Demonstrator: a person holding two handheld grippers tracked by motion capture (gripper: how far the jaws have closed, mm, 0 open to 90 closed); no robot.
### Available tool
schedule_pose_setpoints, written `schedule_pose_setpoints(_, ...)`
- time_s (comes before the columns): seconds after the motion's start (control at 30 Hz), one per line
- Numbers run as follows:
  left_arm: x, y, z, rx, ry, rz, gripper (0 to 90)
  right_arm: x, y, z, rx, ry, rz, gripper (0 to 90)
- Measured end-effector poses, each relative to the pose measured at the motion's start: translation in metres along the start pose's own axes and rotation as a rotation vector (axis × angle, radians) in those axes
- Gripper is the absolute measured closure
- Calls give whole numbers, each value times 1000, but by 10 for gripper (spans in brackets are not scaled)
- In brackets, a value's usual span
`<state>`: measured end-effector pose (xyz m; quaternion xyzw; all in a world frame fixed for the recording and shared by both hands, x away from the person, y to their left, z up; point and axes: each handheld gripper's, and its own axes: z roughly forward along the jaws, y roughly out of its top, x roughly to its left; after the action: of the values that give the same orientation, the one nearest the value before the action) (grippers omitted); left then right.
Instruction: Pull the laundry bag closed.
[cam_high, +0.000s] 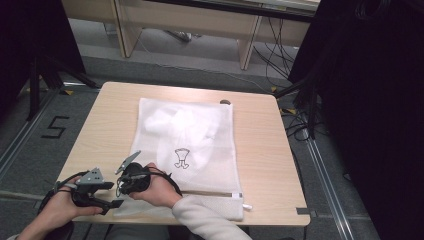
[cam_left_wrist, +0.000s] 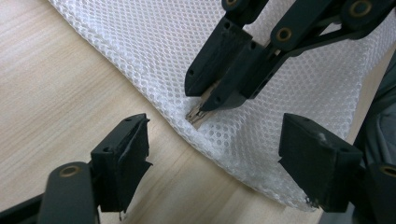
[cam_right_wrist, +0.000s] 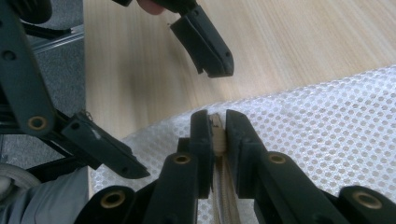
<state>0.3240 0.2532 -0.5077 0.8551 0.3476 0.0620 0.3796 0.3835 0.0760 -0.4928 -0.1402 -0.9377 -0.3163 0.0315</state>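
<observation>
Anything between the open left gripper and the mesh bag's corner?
The right gripper is: its fingers pinch the beige zipper pull of the white mesh laundry bag, directly ahead of the open left gripper.

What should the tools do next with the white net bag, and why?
Probably the right tool should slide the zipper pull it pinches along the bag's edge. The left tool stands open beside that corner and might first clamp the mesh to steady it.

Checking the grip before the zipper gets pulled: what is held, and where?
The right gripper pinches the mesh bag's zipper pull at the bag's corner; the left gripper holds nothing.
</observation>
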Motion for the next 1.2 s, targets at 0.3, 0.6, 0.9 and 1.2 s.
schedule_pose_setpoints(0.3, 0, 3, 1, -16, -10, -29, 266, 1, 7, -17, -13, -1, 8, 823)
schedule_pose_setpoints(0.6, -4, 10, 8, -18, -72, -65, 386, 1, 14, -33, -45, 2, -14, 823)
schedule_pose_setpoints(0.9, -5, 12, 10, -10, -88, -83, 689, 2, 12, -39, -29, -3, -14, 823)
schedule_pose_setpoints(1.2, -8, 15, 7, -36, -84, -125, 849, 0, 4, -42, 13, -16, -27, 824)
